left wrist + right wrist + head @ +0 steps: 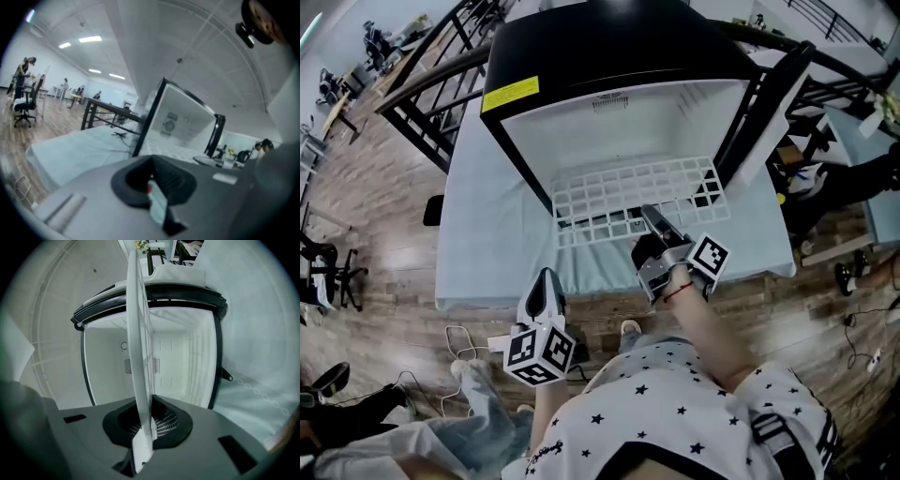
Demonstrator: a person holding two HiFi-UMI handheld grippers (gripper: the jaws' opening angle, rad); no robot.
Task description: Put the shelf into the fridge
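Observation:
A black mini fridge with a white inside stands open on the pale-clothed table, its door swung out to the right. The white wire shelf lies flat in the fridge's mouth, its front part sticking out over the cloth. My right gripper is shut on the shelf's front edge. In the right gripper view the shelf shows edge-on between the pads and runs into the fridge. My left gripper hangs at the table's front edge, shut and empty, apart from the shelf; its view shows the fridge ahead.
Black metal frames stand behind the table on the left. Office chairs sit at the far left. Cables lie on the wood floor near my feet. Another person's leg and shoe and some clutter are to the right.

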